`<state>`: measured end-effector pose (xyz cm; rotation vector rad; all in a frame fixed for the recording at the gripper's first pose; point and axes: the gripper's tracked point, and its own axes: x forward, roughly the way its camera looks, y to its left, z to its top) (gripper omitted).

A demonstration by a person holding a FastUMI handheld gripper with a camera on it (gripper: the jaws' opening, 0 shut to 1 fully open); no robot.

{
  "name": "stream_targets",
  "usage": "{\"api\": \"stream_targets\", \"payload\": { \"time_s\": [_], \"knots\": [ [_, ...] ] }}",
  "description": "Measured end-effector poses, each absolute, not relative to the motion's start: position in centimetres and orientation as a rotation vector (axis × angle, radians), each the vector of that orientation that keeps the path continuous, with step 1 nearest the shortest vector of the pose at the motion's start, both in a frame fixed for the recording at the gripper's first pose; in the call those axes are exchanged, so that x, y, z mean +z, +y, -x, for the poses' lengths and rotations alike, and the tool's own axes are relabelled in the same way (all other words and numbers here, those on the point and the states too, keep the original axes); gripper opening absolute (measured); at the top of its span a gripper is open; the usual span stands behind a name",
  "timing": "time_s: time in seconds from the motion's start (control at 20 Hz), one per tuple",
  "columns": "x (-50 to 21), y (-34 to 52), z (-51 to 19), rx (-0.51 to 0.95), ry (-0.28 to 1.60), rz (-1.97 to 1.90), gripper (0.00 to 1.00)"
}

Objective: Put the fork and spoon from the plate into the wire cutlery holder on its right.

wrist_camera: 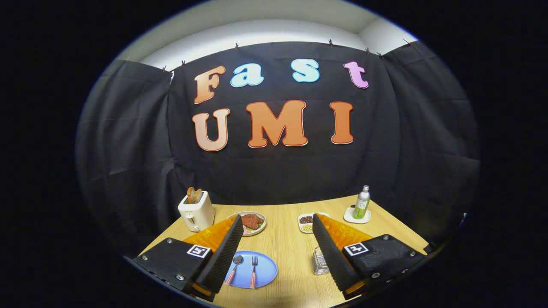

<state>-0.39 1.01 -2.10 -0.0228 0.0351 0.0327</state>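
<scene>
I hold my gripper (276, 224) above a light wooden table (289, 248), its two fingers spread wide apart and pinching nothing. Between the fingers, close to the left one, a blue plate (263, 273) lies on the near part of the table. On it a spoon (234, 268) and a fork (254, 270) rest side by side, spoon on the left, heads pointing away from me. To the right of the plate, partly hidden behind my right finger, stands the wire cutlery holder (319, 262). Farther off, at the far left, a cream toaster (196, 211) holds two slices of toast. Right of it sits a plate of food (253, 223). Farther right is a small white dish (306, 223) with two kinds of beans, then a bottle (362, 202) upright on a white coaster (350, 217).
</scene>
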Motion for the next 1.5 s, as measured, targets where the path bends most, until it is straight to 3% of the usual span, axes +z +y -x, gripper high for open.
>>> {"api": "stream_targets", "payload": {
  "time_s": [0.6, 1.05, 1.25, 1.5],
  "knots": [
    [-12.5, 5.1, -3.1, 0.084, 0.169, 0.066, 0.97],
    [-23.2, 7.6, -5.0, 0.138, 0.372, 0.092, 0.97],
    [-27.1, 8.0, -5.8, 0.160, 0.428, 0.139, 0.89],
    [-31.3, 8.0, -5.9, 0.167, 0.508, 0.118, 0.67]
  ]
}}
